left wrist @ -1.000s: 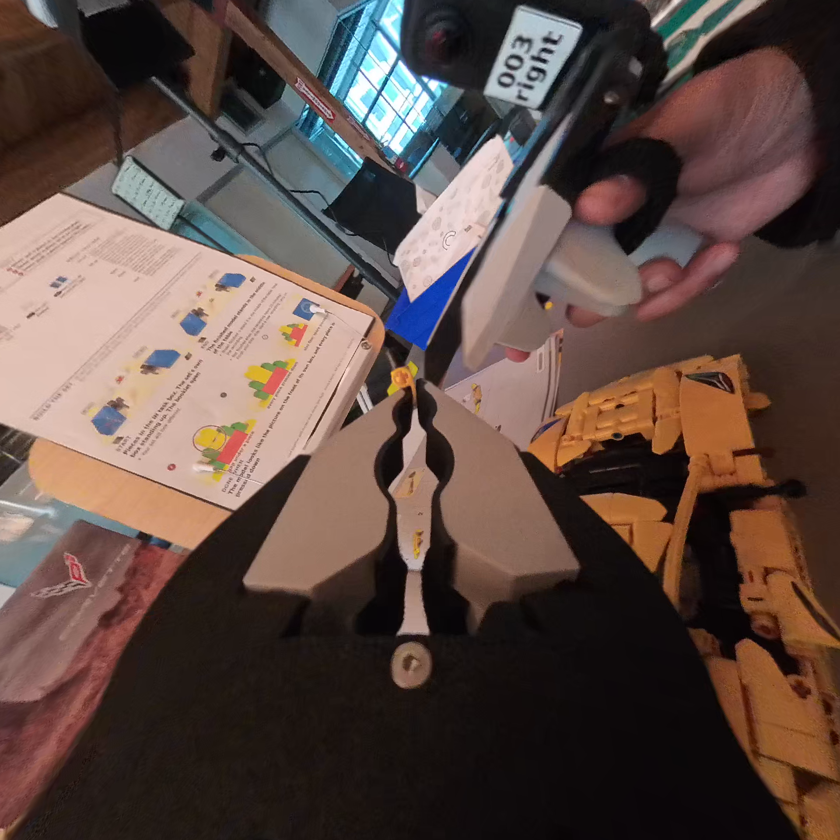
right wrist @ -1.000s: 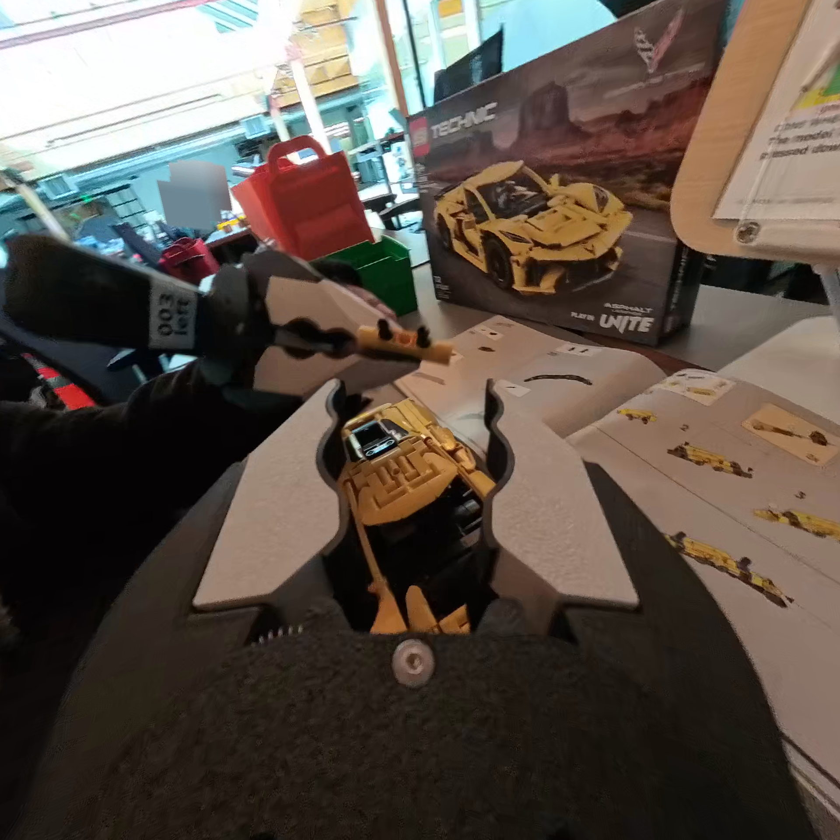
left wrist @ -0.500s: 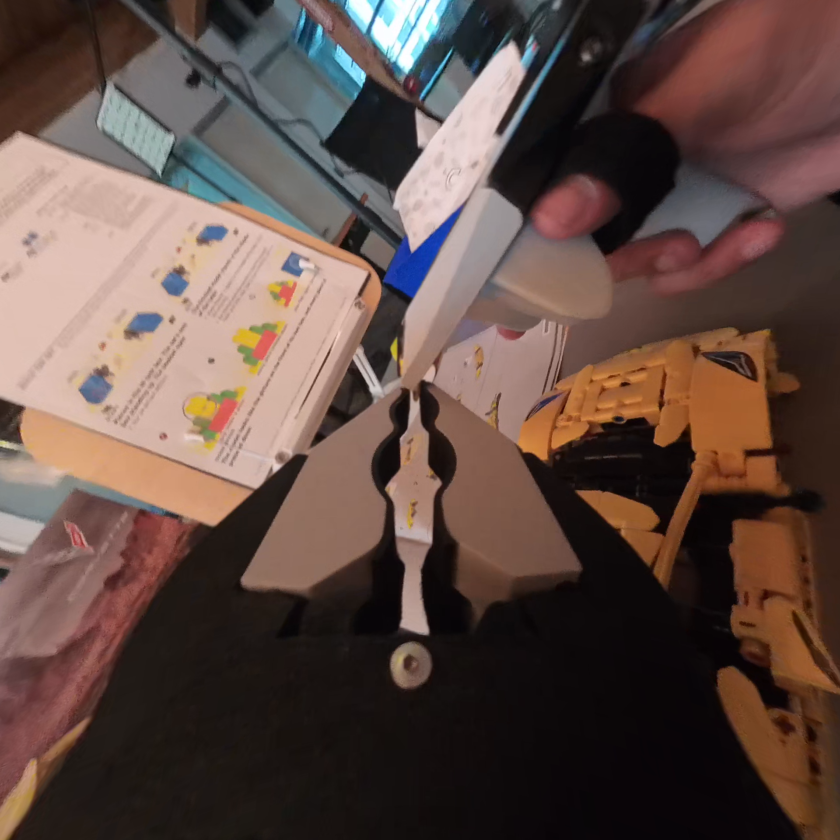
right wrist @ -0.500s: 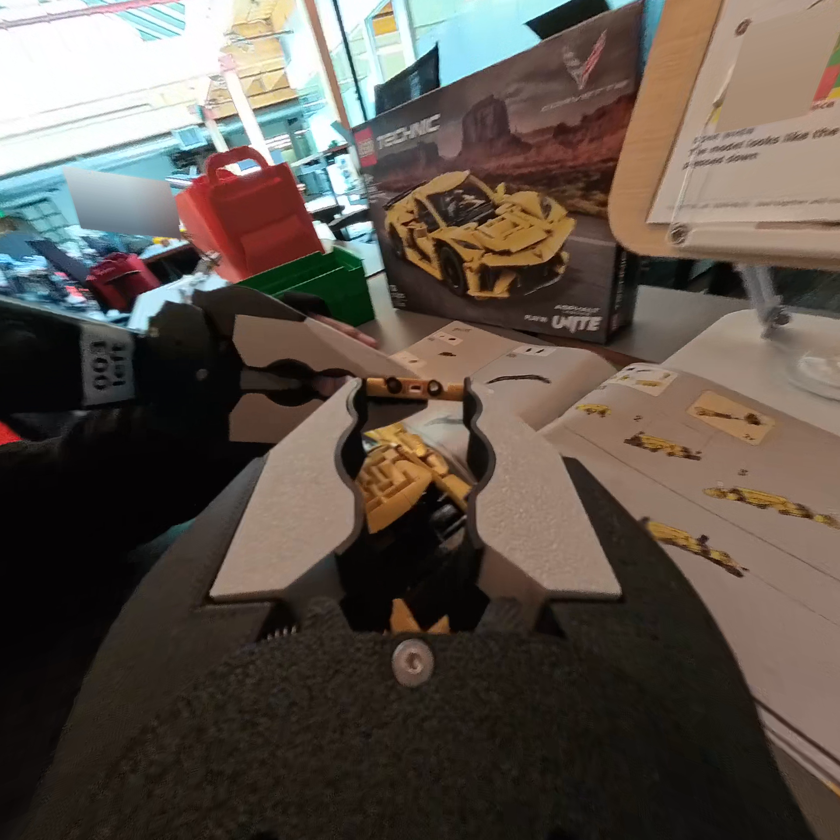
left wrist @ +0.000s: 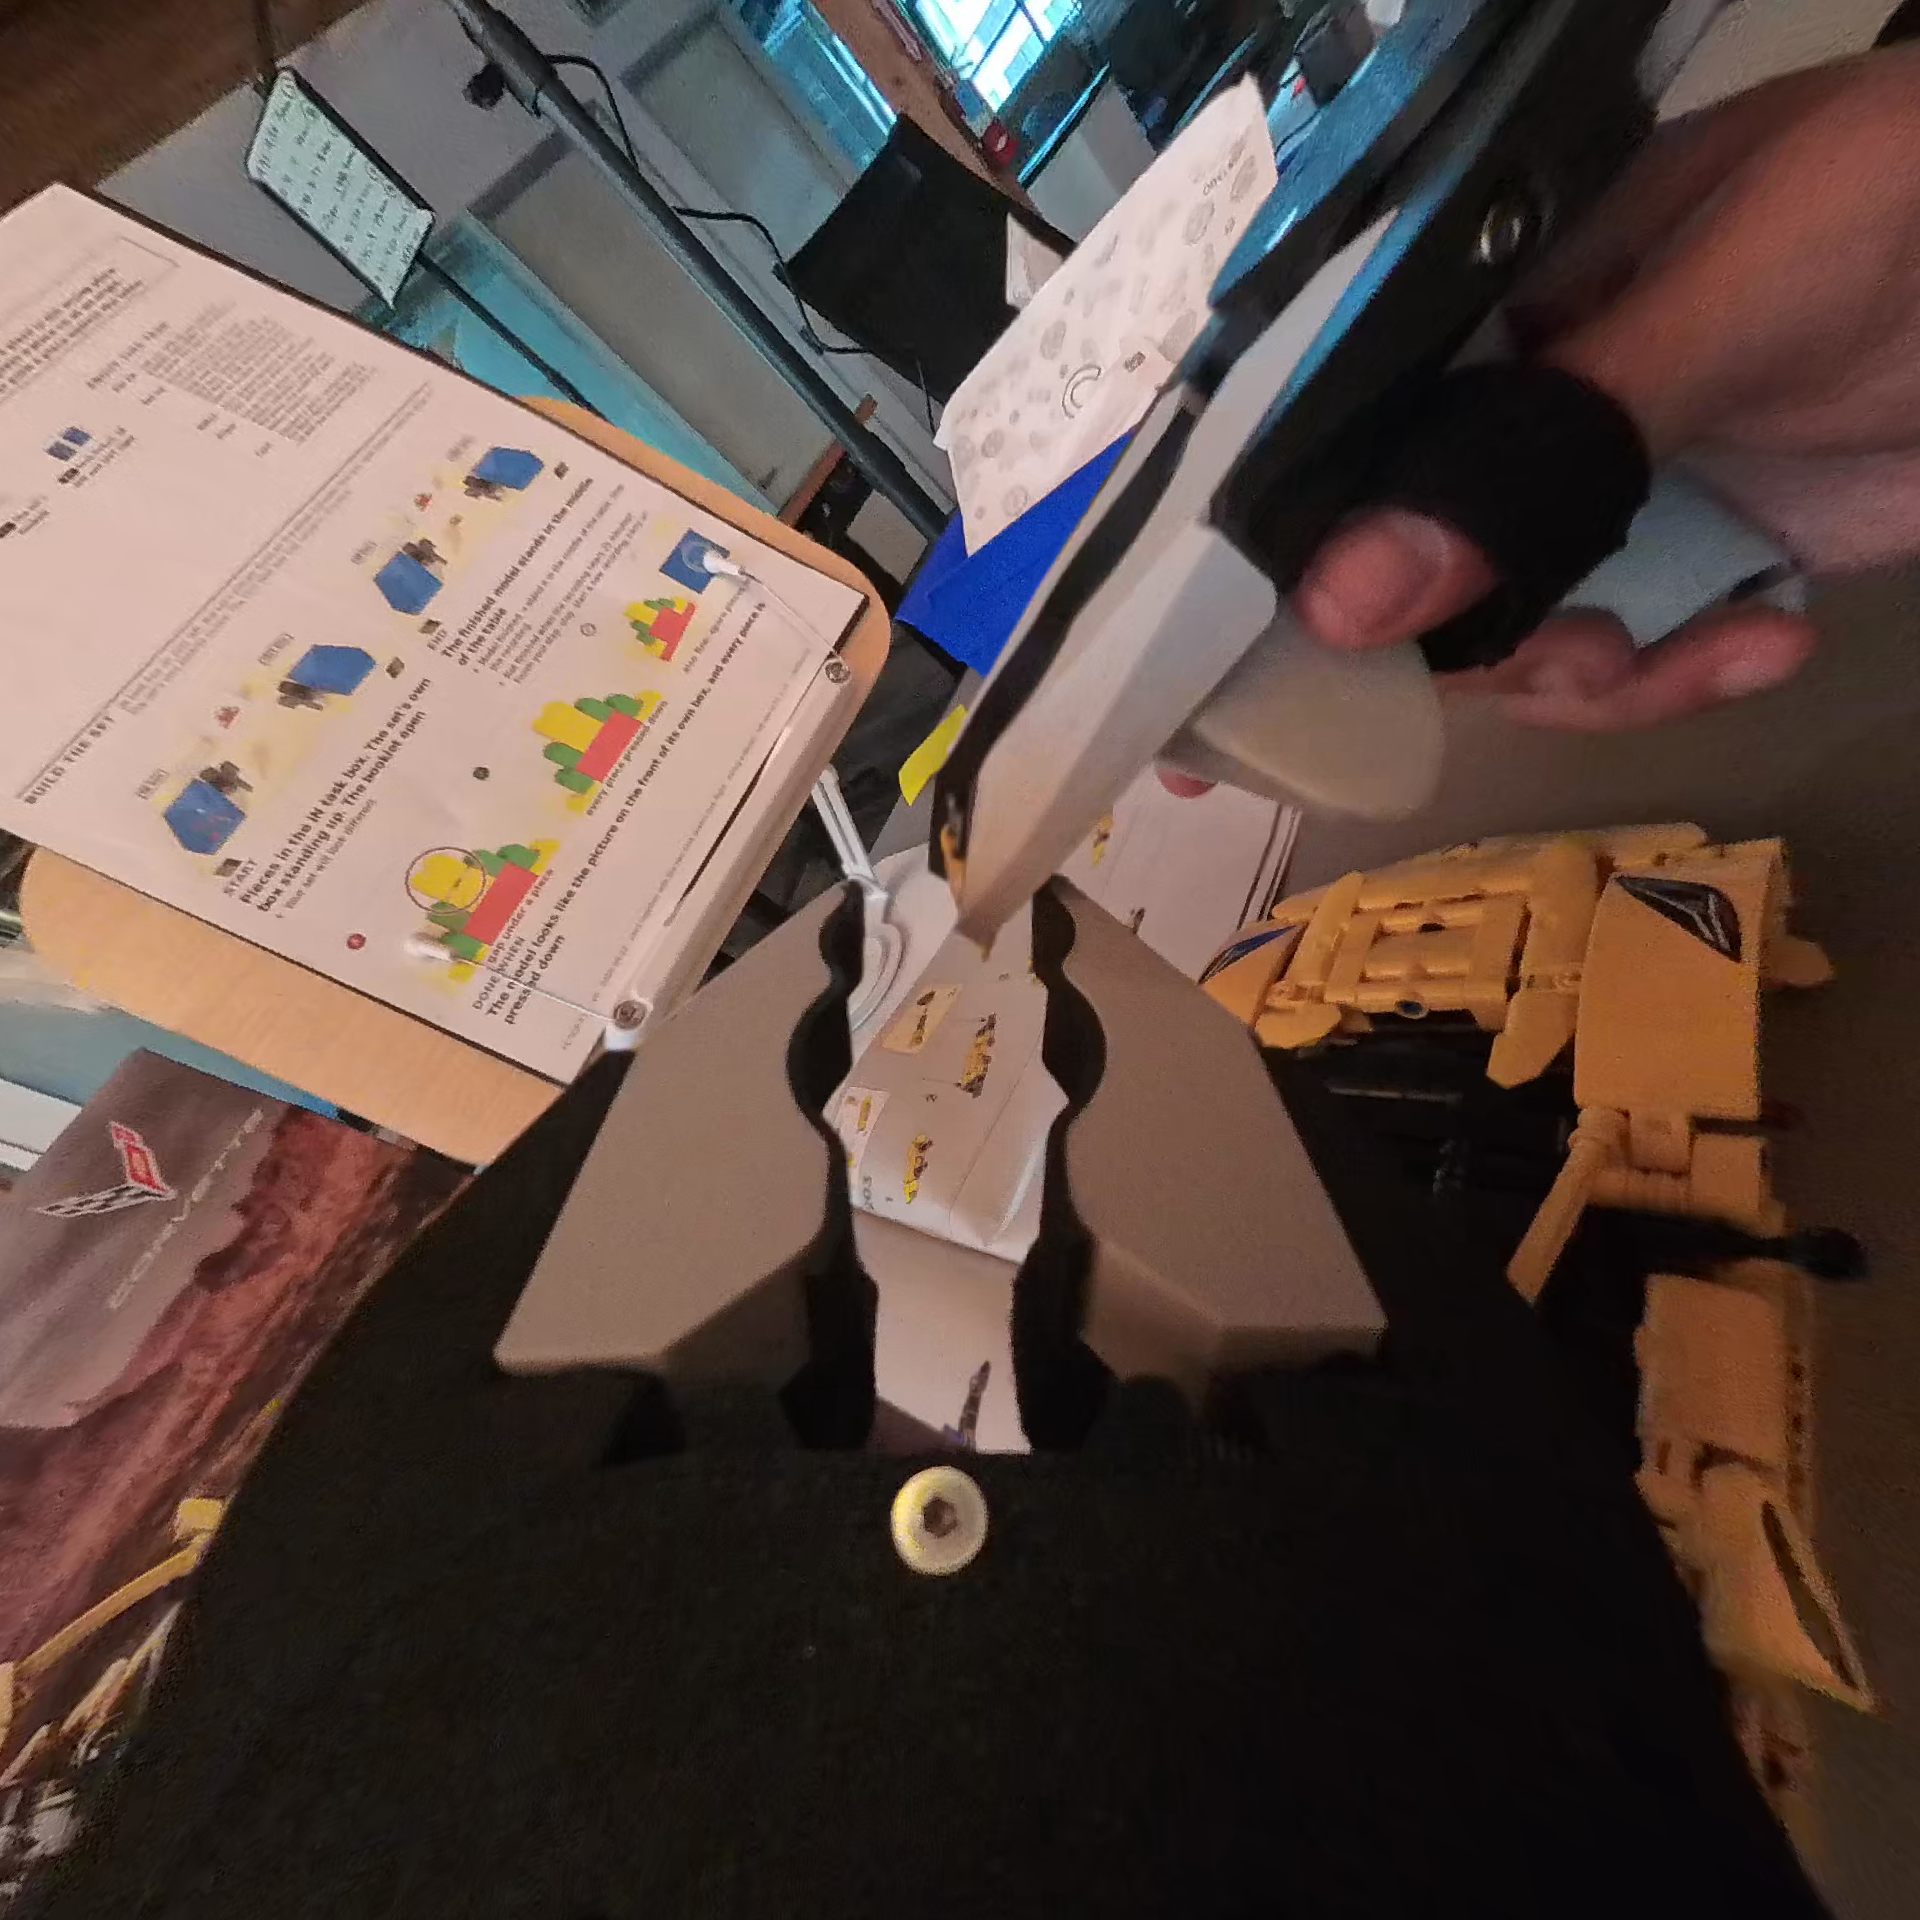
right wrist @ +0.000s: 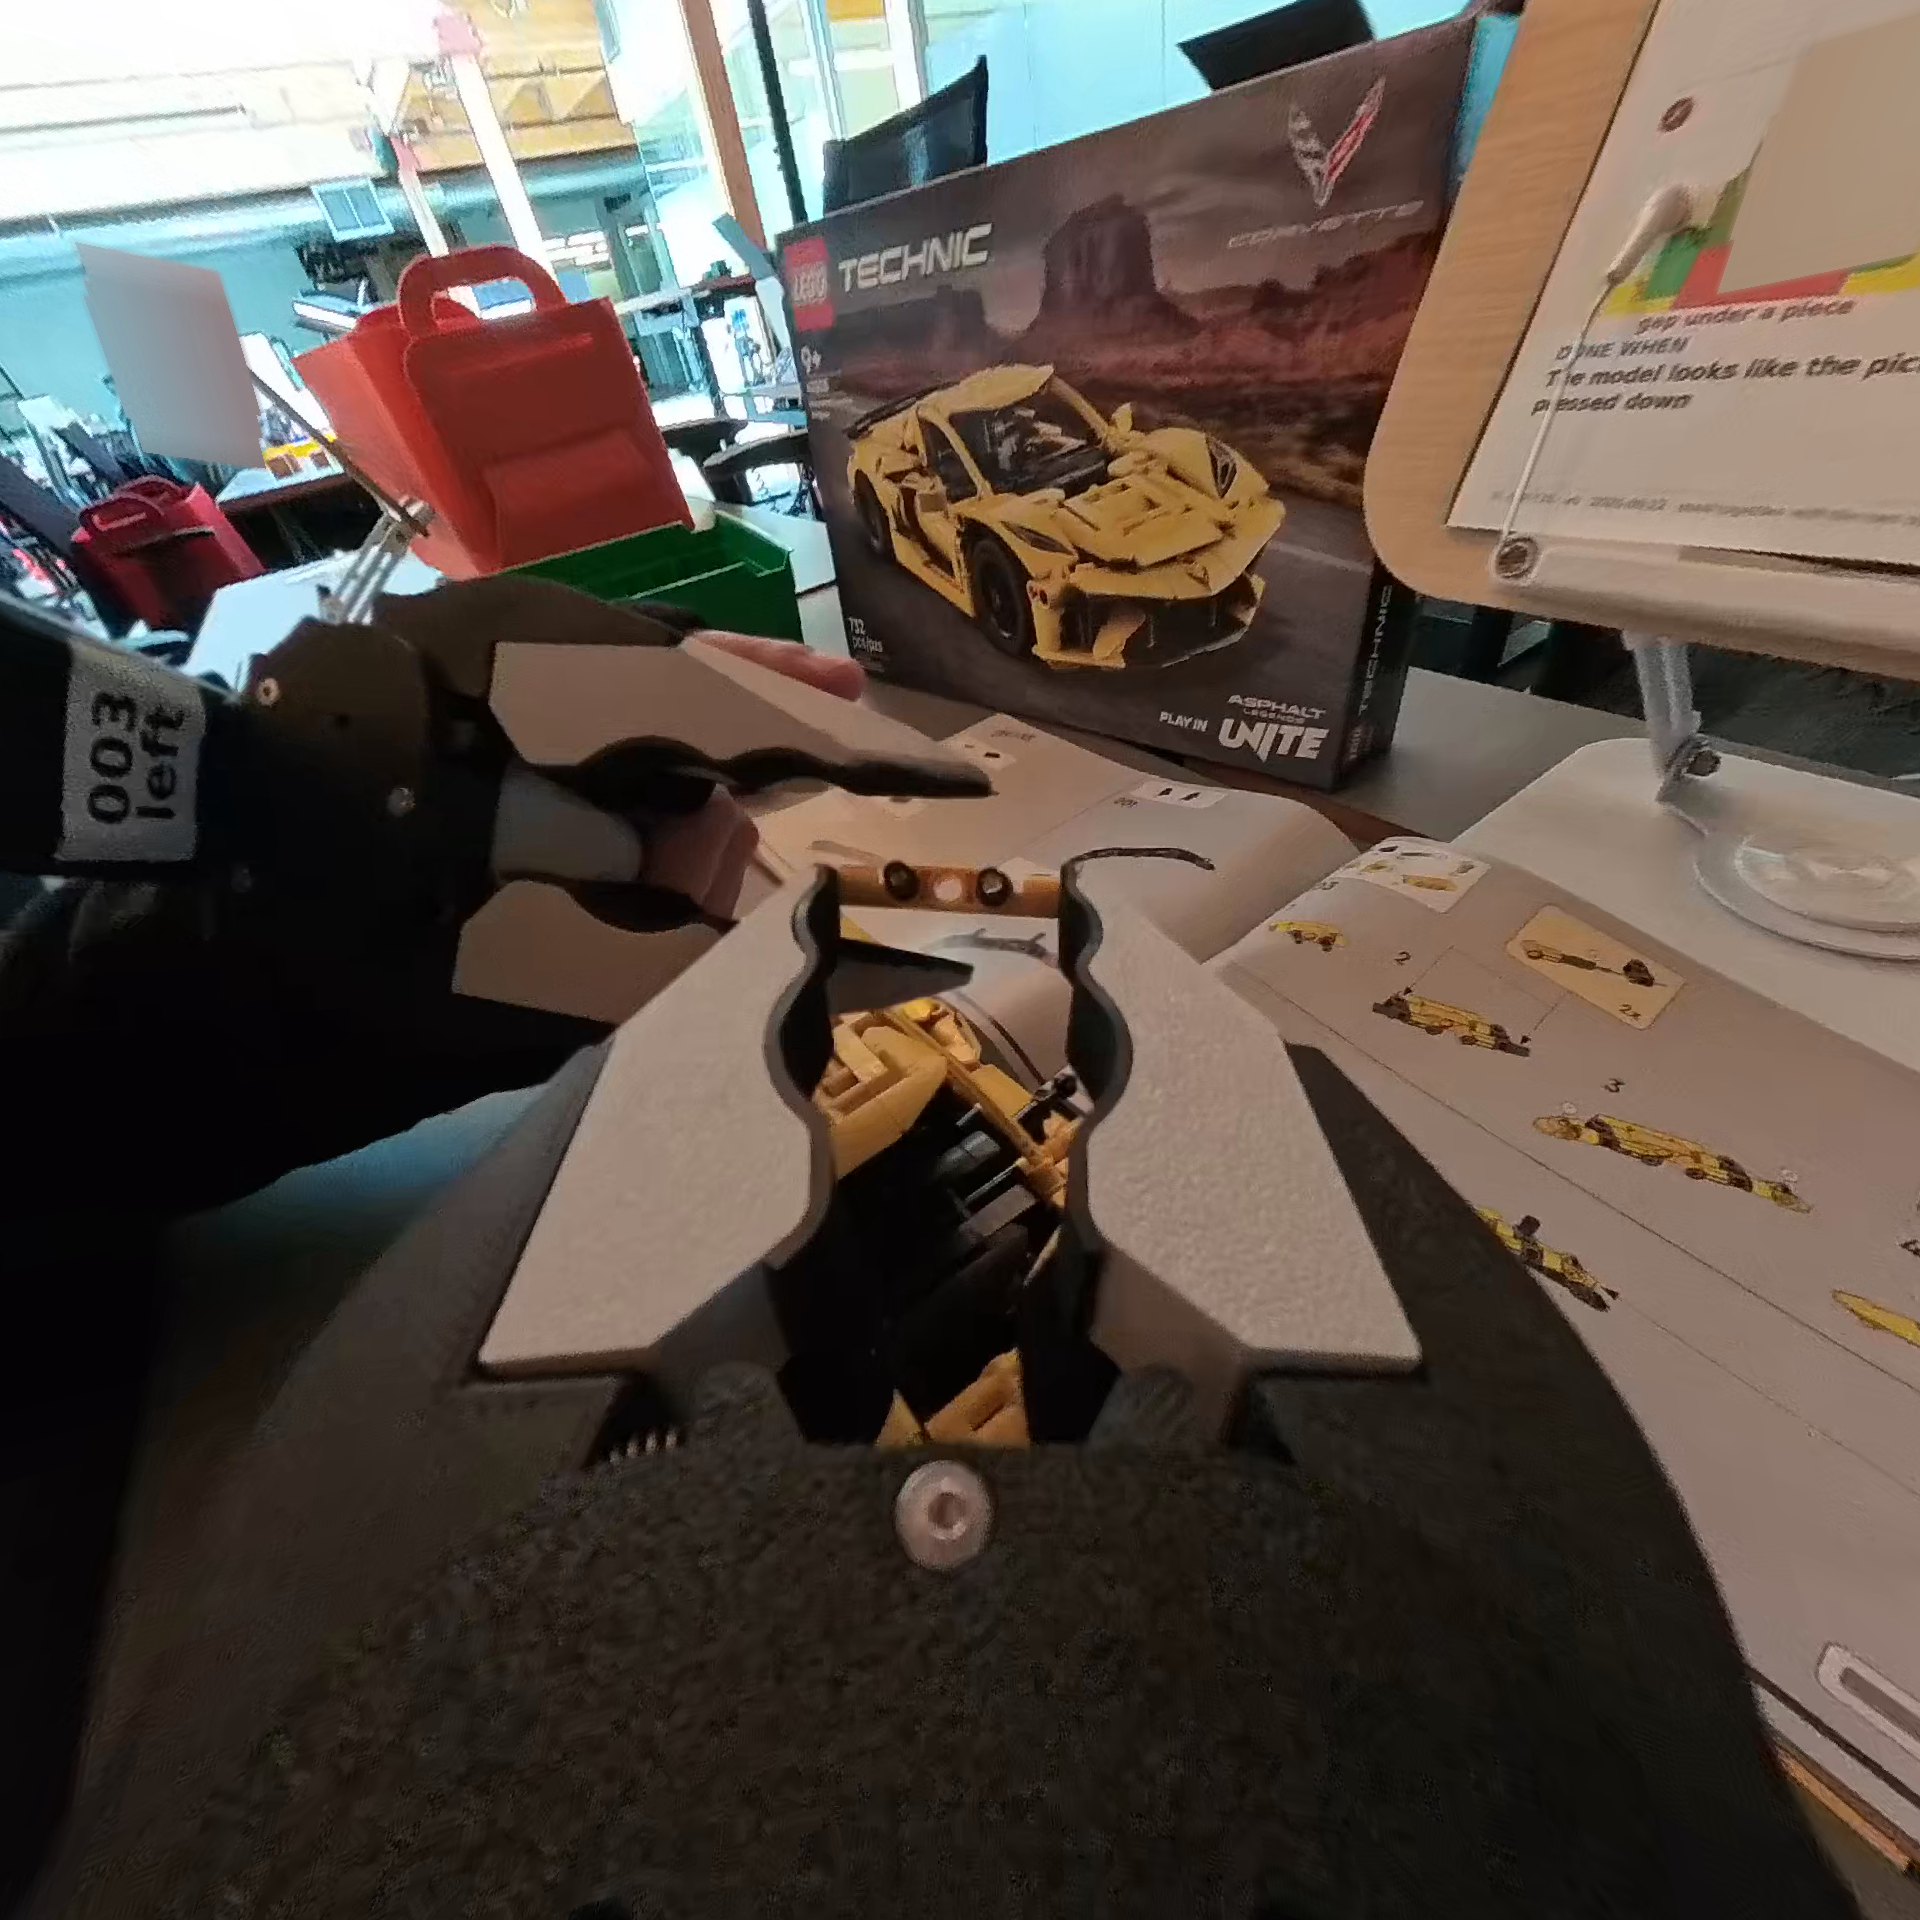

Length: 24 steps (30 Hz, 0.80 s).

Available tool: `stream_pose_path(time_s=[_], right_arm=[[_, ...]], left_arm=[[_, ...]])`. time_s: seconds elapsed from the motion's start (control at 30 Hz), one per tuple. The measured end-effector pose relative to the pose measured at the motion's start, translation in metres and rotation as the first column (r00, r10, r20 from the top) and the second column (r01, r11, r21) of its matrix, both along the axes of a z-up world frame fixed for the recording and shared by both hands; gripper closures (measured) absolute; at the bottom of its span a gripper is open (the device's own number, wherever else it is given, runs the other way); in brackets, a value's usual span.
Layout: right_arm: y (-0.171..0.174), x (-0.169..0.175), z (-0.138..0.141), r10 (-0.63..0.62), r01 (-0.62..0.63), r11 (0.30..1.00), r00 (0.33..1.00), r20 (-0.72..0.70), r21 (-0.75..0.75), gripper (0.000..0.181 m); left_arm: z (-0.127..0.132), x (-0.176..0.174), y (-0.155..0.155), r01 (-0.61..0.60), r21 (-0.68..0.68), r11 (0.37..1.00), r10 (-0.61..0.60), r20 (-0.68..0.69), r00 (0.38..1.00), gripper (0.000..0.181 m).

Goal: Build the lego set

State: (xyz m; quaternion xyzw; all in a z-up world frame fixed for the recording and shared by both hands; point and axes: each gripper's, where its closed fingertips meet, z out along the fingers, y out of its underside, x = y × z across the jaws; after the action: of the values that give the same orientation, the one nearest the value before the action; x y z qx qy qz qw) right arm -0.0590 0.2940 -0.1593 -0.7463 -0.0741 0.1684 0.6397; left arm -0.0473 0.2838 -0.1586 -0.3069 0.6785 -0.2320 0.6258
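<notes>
My right gripper (right wrist: 951, 894) is shut on a small yellow beam (right wrist: 951, 886) with holes, gripped end to end between its tips. My left gripper (left wrist: 940, 914) is open and empty. In the right wrist view its upper finger (right wrist: 727, 707) and lower finger stand parted above and below the beam. In the left wrist view the right gripper's finger (left wrist: 1091, 707) points down at my left fingertips. The half-built yellow car (left wrist: 1558, 987) lies on the table to the right, and shows below the right gripper's fingers (right wrist: 894, 1060).
The open instruction booklet (right wrist: 1455, 1039) lies under and right of the grippers. The set's box (right wrist: 1091, 468) stands behind it. A printed sheet on a wooden stand (left wrist: 364, 675) is at the left. A red bag (right wrist: 499, 436) and green bin (right wrist: 675, 582) are at the back. The tips of both grippers are at nearly the same place.
The left gripper held the yellow beam; the right gripper came in and closed on it. The left gripper has opened and let it go.
</notes>
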Motion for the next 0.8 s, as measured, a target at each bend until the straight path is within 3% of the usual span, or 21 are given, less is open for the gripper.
stream_pose_path(time_s=[0.1, 0.17, 0.3, 0.4, 0.47, 0.6, 0.73, 0.8], right_arm=[[0.000, -0.003, 0.000, 0.008, -0.008, 1.000, 1.000, 0.023, 0.007, 0.140], [-0.001, -0.004, 0.003, 0.021, -0.021, 1.000, 1.000, 0.009, 0.014, 0.140], [-0.002, -0.003, -0.001, 0.038, -0.038, 0.999, 0.999, -0.004, -0.010, 0.140], [-0.005, -0.006, 0.000, 0.093, -0.095, 0.995, 0.992, -0.080, -0.011, 0.139], [-0.011, -0.009, 0.007, 0.190, -0.195, 0.981, 0.957, -0.220, -0.001, 0.136], [-0.024, 0.004, 0.025, 0.313, -0.347, 0.936, 0.752, -0.580, 0.055, 0.133], [-0.032, -0.006, 0.025, 0.391, -0.506, 0.858, 0.536, -0.748, 0.086, 0.129], [-0.036, -0.013, 0.032, 0.433, -0.564, 0.813, 0.415, -0.801, 0.147, 0.136]], left_arm=[[0.000, 0.001, -0.003, -0.001, 0.009, 1.000, 0.001, 0.002, 1.000, 0.153], [-0.001, 0.000, -0.008, 0.011, 0.035, 0.999, -0.011, 0.013, 1.000, 0.166], [-0.004, 0.002, -0.008, 0.004, 0.048, 0.999, -0.004, -0.001, 1.000, 0.168], [-0.003, 0.000, -0.011, 0.025, 0.078, 0.997, -0.026, 0.006, 1.000, 0.174], [0.003, -0.002, -0.013, 0.060, 0.025, 0.998, -0.061, 0.032, 0.998, 0.174], [0.019, -0.009, -0.016, 0.149, -0.070, 0.986, -0.140, 0.120, 0.983, 0.174], [0.023, -0.012, -0.029, 0.217, -0.038, 0.975, -0.209, 0.157, 0.965, 0.174], [0.022, -0.011, -0.034, 0.226, -0.016, 0.974, -0.221, 0.156, 0.963, 0.175]])
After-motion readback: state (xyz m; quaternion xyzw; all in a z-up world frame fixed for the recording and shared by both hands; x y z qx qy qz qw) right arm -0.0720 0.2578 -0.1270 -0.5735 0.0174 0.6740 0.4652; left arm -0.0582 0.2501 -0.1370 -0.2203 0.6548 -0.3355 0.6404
